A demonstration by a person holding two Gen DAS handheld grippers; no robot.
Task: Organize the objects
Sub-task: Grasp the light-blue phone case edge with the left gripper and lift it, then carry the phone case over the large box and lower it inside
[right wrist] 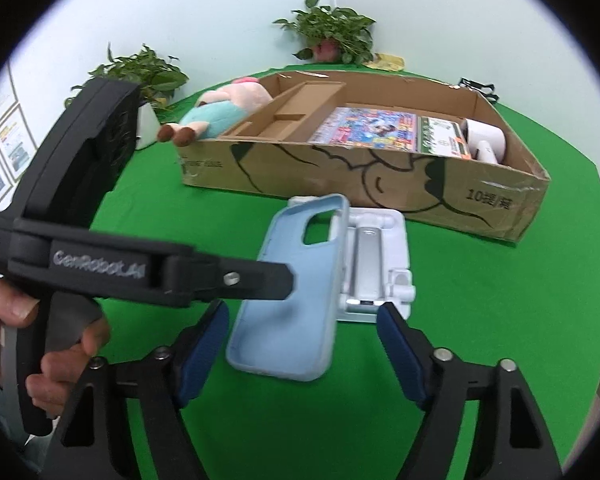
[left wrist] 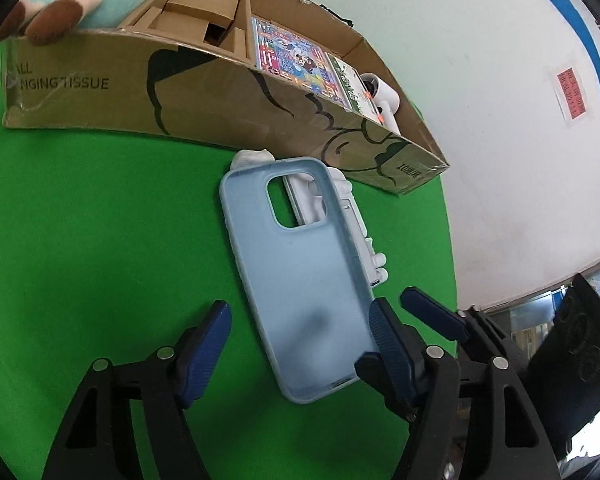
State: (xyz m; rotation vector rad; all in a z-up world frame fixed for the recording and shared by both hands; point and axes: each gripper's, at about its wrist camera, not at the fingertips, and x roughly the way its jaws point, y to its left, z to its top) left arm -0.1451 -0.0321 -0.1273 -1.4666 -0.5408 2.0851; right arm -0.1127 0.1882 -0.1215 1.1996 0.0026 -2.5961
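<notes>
**Hand-held gripper work: phone case lifted off the stand**

Left hand-held gripper (left wrist: 300, 344) is spread wide, the blue phone case (left wrist: 300, 280) between its fingers, seemingly touched only by the right pad (left wrist: 384, 344). Right hand-held gripper (right wrist: 302, 344) gapes empty, low over the table (right wrist: 500, 320). A full pinch should be secured before the case is carried from the white stand (right wrist: 380, 264) to the cardboard box (right wrist: 380, 184).

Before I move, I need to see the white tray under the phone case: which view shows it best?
The right wrist view: the white tray lies mostly uncovered beside the phone case. In the left wrist view, the case covers most of it.
</notes>
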